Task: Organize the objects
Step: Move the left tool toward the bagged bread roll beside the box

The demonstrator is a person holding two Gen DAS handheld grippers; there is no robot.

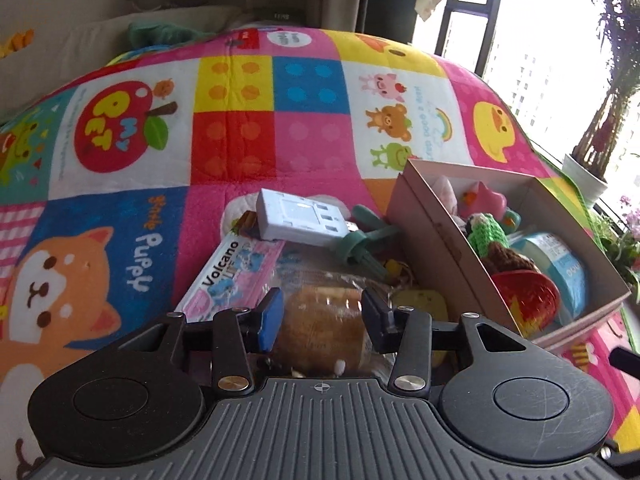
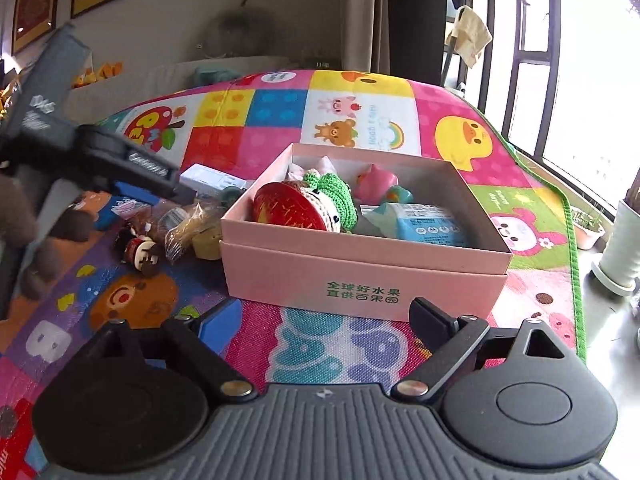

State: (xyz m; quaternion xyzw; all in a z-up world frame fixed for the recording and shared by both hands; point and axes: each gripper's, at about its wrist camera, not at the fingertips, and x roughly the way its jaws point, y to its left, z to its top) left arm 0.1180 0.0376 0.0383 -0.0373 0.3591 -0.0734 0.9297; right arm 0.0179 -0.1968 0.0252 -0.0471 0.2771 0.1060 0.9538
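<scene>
In the left wrist view my left gripper (image 1: 323,316) is shut on a bread roll in clear wrap (image 1: 320,320), its pads pressing on both sides of it. Around the roll lie a pink "Volcano" packet (image 1: 236,276), a white charger (image 1: 300,220) and a green toy (image 1: 360,240). To the right stands the open pink box (image 1: 436,240) with a red apple, a crocheted toy and a blue packet inside. In the right wrist view my right gripper (image 2: 324,320) is open and empty, just short of the pink box's (image 2: 360,276) front wall. The left gripper's body (image 2: 132,164) reaches into the pile at left.
Everything lies on a colourful play mat (image 2: 360,92). A small doll figure (image 2: 140,252) and a yellow block (image 2: 206,246) lie left of the box. A white plant pot (image 2: 620,248) stands on the floor past the mat's right edge, by the window. Cushions lie behind the mat.
</scene>
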